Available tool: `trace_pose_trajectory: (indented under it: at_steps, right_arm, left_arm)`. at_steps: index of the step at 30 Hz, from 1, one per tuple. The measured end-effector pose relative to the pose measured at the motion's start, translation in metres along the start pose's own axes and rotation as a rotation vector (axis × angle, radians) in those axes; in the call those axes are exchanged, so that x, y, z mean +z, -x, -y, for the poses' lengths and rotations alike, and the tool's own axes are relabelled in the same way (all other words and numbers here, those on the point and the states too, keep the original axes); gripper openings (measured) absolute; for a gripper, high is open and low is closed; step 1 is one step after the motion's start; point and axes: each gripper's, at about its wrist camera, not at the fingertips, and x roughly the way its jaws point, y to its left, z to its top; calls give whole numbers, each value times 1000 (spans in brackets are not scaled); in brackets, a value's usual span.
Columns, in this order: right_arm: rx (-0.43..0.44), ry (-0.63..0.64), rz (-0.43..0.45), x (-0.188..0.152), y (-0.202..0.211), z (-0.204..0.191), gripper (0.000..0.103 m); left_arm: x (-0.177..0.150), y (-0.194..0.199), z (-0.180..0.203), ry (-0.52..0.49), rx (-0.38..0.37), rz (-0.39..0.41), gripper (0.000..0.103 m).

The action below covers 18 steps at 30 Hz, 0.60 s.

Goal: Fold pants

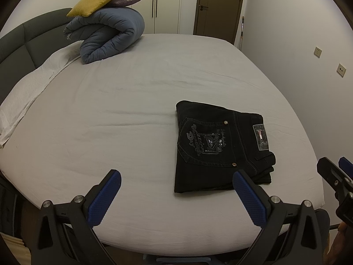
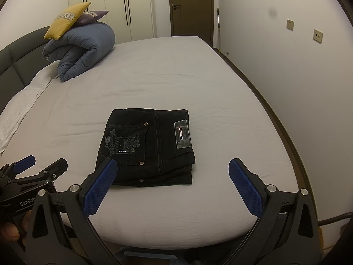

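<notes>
At far left, a rolled blue duvet (image 1: 110,34) rests against the headboard. Left gripper (image 1: 176,182): jaws wide, holding nothing. Black pants (image 2: 146,146) lie folded flat on the bed (image 1: 132,92), near its front edge. Right gripper (image 2: 173,170): jaws wide, unloaded.

Black pants (image 1: 222,148) folded on bed (image 1: 132,110), near rt edge. Left gripper (image 1: 176,183) jaws wide apart, nothing between.
</notes>
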Motion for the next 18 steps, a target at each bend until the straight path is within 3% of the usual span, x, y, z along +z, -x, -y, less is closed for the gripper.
trace_pose_trajectory:
  at_steps: [18]
  right_arm:
    - [3,-2,-6,-1,-2,0,103]
  left_arm:
    - [0,-4,-1,2,12,-5,103]
